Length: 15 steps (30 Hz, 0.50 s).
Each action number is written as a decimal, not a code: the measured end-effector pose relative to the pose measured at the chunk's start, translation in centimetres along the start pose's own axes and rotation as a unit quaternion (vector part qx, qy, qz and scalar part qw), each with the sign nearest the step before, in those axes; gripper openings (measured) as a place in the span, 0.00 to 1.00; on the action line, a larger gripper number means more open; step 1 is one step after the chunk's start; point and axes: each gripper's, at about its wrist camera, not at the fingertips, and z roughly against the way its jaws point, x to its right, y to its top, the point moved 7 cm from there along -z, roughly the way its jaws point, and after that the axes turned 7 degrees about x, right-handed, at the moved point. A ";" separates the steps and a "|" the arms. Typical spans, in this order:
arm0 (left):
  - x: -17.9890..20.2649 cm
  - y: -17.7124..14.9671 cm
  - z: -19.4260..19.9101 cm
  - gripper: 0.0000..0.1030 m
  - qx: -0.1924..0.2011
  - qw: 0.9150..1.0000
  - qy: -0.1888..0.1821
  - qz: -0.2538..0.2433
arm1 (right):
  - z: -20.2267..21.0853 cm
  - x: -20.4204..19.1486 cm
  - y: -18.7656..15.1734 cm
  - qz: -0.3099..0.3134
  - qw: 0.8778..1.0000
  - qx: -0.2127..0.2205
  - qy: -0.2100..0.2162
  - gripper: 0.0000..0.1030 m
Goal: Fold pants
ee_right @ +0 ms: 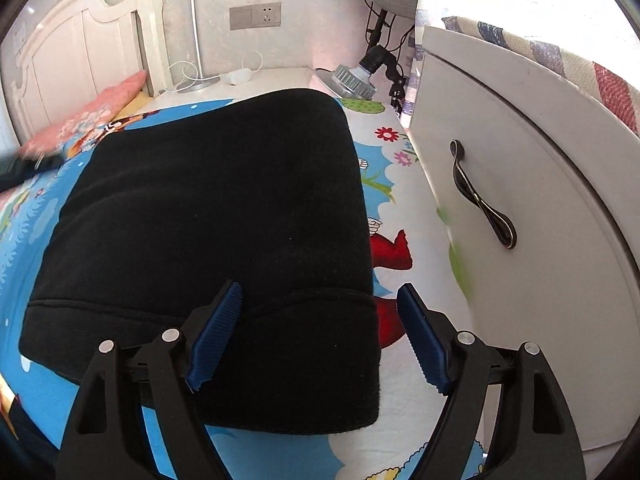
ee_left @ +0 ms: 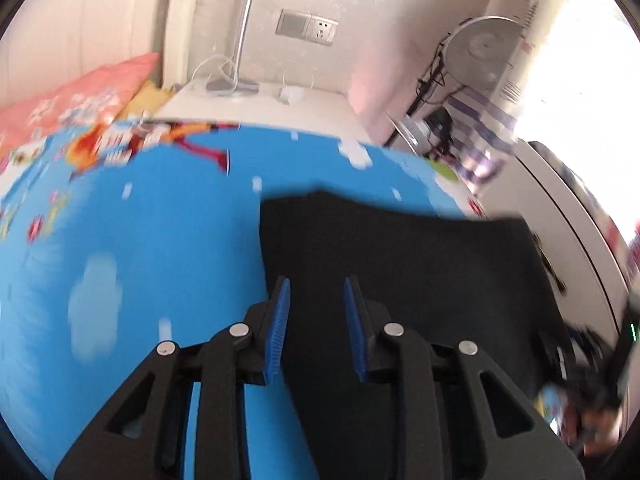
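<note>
The black pants [ee_right: 216,216] lie folded into a thick rectangle on the blue cartoon bedsheet [ee_right: 36,216]. They also show in the left wrist view [ee_left: 400,280], blurred. My right gripper [ee_right: 320,294] is open just above the pants' near right corner, one blue pad [ee_right: 218,328] over the cloth, the other [ee_right: 424,344] over the sheet. My left gripper [ee_left: 316,288] is open and empty above the pants' left edge. Its arm shows as a dark blur at the left of the right wrist view [ee_right: 24,168].
A white cabinet door [ee_right: 520,184] with a black handle [ee_right: 480,196] stands close on the right. A pink pillow [ee_right: 92,112] and white headboard [ee_right: 80,40] are at the far end. A nightstand [ee_right: 248,80] with cables, and a lamp [ee_right: 356,76], stand behind.
</note>
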 end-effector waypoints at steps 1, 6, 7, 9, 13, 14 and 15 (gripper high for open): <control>-0.1 1.3 -1.2 0.26 0.000 1.000 -0.002 -0.001 | -0.2 -0.1 0.0 -0.002 1.000 0.000 -0.003 0.75; 0.2 1.0 -10.0 0.26 -0.128 0.991 0.016 -0.042 | -0.1 -0.4 -0.6 -0.006 1.000 -0.003 -0.010 0.76; 0.6 0.9 -10.3 0.26 -0.124 0.990 0.024 -0.062 | -0.2 -0.6 -0.5 -0.004 1.000 -0.002 -0.012 0.76; 1.3 1.0 -10.4 0.27 -0.116 0.987 0.049 -0.096 | -0.2 -0.6 -0.6 -0.005 1.000 -0.001 -0.014 0.76; 1.0 1.6 -7.7 0.27 -0.084 0.994 0.053 -0.045 | 0.1 -0.6 -0.7 -0.008 1.000 0.001 -0.016 0.77; 1.8 1.5 -5.8 0.28 -0.067 0.997 0.023 -0.020 | 0.1 -0.6 -0.8 -0.009 1.000 0.003 -0.016 0.77; 3.1 0.9 -4.1 0.36 -0.056 0.998 -0.014 -0.010 | 0.1 -0.5 -0.8 -0.013 1.000 0.003 -0.015 0.77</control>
